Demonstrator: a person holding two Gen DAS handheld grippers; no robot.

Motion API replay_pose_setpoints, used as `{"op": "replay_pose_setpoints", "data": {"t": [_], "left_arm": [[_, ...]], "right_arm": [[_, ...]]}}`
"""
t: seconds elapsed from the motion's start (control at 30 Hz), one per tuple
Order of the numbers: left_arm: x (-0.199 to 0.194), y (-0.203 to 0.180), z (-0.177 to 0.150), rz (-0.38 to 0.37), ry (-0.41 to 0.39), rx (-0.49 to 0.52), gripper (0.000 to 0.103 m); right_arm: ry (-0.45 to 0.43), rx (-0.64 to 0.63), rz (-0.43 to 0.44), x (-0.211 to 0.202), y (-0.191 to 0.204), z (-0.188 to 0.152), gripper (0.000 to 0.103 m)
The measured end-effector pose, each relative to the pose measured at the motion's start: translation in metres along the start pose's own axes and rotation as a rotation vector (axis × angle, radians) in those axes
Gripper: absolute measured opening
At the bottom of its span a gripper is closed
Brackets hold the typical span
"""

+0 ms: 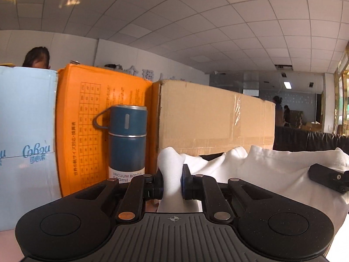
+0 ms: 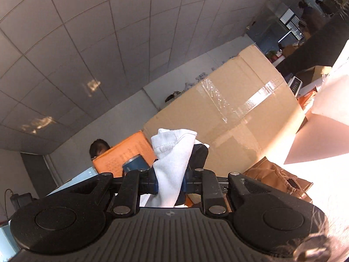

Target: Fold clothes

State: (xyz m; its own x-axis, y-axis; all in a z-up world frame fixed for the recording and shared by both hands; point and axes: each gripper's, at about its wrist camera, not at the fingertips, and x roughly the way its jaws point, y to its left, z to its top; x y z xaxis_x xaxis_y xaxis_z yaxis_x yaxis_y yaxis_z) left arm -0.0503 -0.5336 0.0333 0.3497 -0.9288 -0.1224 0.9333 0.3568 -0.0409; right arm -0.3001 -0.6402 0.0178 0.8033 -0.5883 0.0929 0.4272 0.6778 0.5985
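A white garment [image 1: 272, 170] hangs stretched between both grippers, lifted off the table. My left gripper [image 1: 172, 182] is shut on a bunched corner of it, and the cloth spreads away to the right. In the left wrist view the tip of the right gripper [image 1: 328, 178] shows at the far right, against the cloth. My right gripper [image 2: 170, 180] is shut on another bunched part of the white garment [image 2: 172, 152], whose stitched hem sticks up above the fingers. The table under the cloth is hidden in the left wrist view.
A blue vacuum bottle [image 1: 127, 142] stands close ahead, before an orange box [image 1: 87, 120]. A taped cardboard box [image 1: 216, 118] and a pale blue pack [image 1: 24, 144] flank it. Brown clothing [image 2: 277, 179] lies on the table at right. A person's head [image 1: 37, 57] shows behind the boxes.
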Motion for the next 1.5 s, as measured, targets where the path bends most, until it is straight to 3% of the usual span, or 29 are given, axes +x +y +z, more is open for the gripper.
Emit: {"op": "replay_pose_setpoints", "data": {"t": [0.17, 0.27, 0.33, 0.43, 0.53, 0.57, 0.6, 0.67, 0.7, 0.73, 0.8, 0.9, 1.13, 1.27, 1.37, 1.5], "left_arm": [[0.049, -0.023, -0.012, -0.017, 0.044, 0.111, 0.013], [0.074, -0.026, -0.019, 0.017, 0.116, 0.124, 0.013], [0.086, -0.030, -0.027, 0.081, 0.164, 0.178, 0.013], [0.098, -0.036, -0.040, 0.119, 0.237, 0.246, 0.014], [0.105, -0.037, -0.052, 0.145, 0.310, 0.278, 0.024], [0.104, -0.036, -0.052, 0.160, 0.303, 0.278, 0.037], [0.101, -0.034, -0.050, 0.183, 0.283, 0.277, 0.063], [0.087, -0.032, -0.047, 0.216, 0.244, 0.274, 0.092], [0.079, -0.030, -0.046, 0.222, 0.227, 0.274, 0.093], [0.068, -0.028, -0.045, 0.215, 0.220, 0.277, 0.093], [0.047, -0.023, -0.045, 0.199, 0.217, 0.260, 0.093], [0.013, -0.016, -0.038, 0.170, 0.198, 0.198, 0.093], [-0.093, 0.020, -0.034, 0.155, 0.120, 0.127, 0.096], [-0.137, 0.047, -0.030, 0.156, 0.094, 0.010, 0.102], [-0.149, 0.054, -0.032, 0.135, 0.067, -0.027, 0.103], [-0.165, 0.062, -0.035, 0.107, 0.031, -0.075, 0.103]], "right_arm": [[-0.005, 0.023, -0.171, 0.012, -0.037, -0.005, 0.017], [0.025, 0.027, -0.286, 0.020, -0.049, -0.006, 0.017], [0.066, 0.015, -0.370, 0.024, -0.052, -0.010, 0.017], [0.127, 0.012, -0.448, 0.026, -0.057, -0.015, 0.017], [0.167, 0.025, -0.502, 0.025, -0.061, -0.020, 0.024], [0.176, 0.040, -0.514, 0.025, -0.063, -0.021, 0.026], [0.179, 0.053, -0.519, 0.024, -0.065, -0.022, 0.027], [0.171, 0.078, -0.514, 0.021, -0.069, -0.022, 0.035], [0.149, 0.096, -0.499, 0.016, -0.070, -0.022, 0.045], [0.106, 0.113, -0.495, 0.009, -0.071, -0.021, 0.063], [0.004, 0.139, -0.499, -0.005, -0.073, -0.019, 0.075], [-0.097, 0.149, -0.509, -0.017, -0.074, -0.018, 0.079], [-0.183, 0.067, -0.445, -0.030, -0.059, -0.021, 0.085], [-0.174, 0.054, -0.422, -0.042, -0.026, -0.032, 0.089], [-0.162, 0.050, -0.404, -0.051, 0.000, -0.041, 0.100], [-0.068, -0.005, -0.368, -0.064, 0.057, -0.075, 0.103]]}}
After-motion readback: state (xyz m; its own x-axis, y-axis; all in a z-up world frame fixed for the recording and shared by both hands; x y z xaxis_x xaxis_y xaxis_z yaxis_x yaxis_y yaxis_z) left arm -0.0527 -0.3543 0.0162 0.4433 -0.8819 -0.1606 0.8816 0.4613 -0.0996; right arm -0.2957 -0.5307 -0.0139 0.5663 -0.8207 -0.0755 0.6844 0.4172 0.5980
